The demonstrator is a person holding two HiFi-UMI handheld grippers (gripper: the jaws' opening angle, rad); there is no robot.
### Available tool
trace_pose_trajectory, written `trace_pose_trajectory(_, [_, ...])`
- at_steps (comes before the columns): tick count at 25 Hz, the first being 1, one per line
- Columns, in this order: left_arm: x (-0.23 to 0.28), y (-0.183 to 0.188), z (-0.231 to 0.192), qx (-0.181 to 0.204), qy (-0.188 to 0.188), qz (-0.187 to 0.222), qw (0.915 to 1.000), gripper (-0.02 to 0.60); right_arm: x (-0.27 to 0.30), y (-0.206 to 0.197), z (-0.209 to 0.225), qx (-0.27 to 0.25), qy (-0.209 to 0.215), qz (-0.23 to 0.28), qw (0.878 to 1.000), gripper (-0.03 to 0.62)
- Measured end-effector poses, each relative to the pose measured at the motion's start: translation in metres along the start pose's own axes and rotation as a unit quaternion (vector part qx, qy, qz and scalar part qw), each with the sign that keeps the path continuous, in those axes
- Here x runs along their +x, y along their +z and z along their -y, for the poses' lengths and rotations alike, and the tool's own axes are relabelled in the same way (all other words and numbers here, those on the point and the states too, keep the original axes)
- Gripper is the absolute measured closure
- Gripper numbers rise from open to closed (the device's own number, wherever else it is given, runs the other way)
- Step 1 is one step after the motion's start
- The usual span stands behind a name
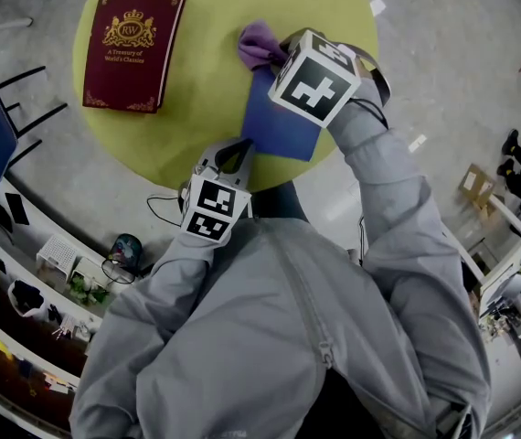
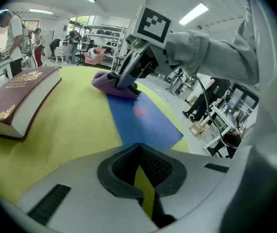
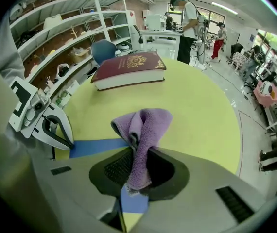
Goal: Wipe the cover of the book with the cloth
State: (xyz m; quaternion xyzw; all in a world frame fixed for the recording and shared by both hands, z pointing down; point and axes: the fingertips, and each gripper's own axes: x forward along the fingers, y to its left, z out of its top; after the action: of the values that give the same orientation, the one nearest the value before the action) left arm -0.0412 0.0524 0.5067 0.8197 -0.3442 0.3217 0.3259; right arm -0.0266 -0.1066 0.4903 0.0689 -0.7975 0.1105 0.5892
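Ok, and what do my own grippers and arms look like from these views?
The left gripper and right gripper are both light grey moulded plastic shells, with black ribbed pads lining the jaws. Each carries a white cube printed with black square markers. A thin black cable trails below the right arm. The person wears a light grey zip-front jacket with long sleeves.

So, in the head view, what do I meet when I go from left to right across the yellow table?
book → left gripper → cloth. The blue sheet is left out, because it overlaps the cloth and the tip of the left gripper across the view.
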Motion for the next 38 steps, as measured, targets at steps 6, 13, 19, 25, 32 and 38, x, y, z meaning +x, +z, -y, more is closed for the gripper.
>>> trace_pose_trajectory(6, [0.003,-0.002,-0.001,-0.018,0.014,-0.006,0.9997,0.565,0.0,-0.003,0.003,-0.011,-0.001,-0.019,1.0,0.507])
trace_pose_trajectory(13, [0.002,-0.001,0.0,-0.028,0.017,-0.004,0.9995,0.565,-0.007,-0.031,0.005,0.001,-0.002,-0.04,0.999,0.507])
trace_pose_trajectory(19, [0.003,-0.003,-0.002,-0.031,0.019,-0.004,0.9993,0.565,-0.011,-0.074,0.005,0.042,0.004,-0.066,0.997,0.507])
trace_pose_trajectory(25, [0.002,-0.003,0.0,-0.032,0.019,-0.004,0.9993,0.565,-0.021,-0.107,0.009,0.059,-0.008,-0.079,0.995,0.507])
trace_pose_trajectory(32, [0.003,-0.002,0.001,-0.031,0.02,-0.003,0.9993,0.565,-0.028,-0.135,0.006,0.08,-0.013,-0.098,0.992,0.507])
trace_pose_trajectory(38, [0.002,-0.003,0.002,-0.028,0.022,-0.002,0.9994,0.565,-0.034,-0.15,0.001,0.096,-0.017,-0.116,0.989,0.507])
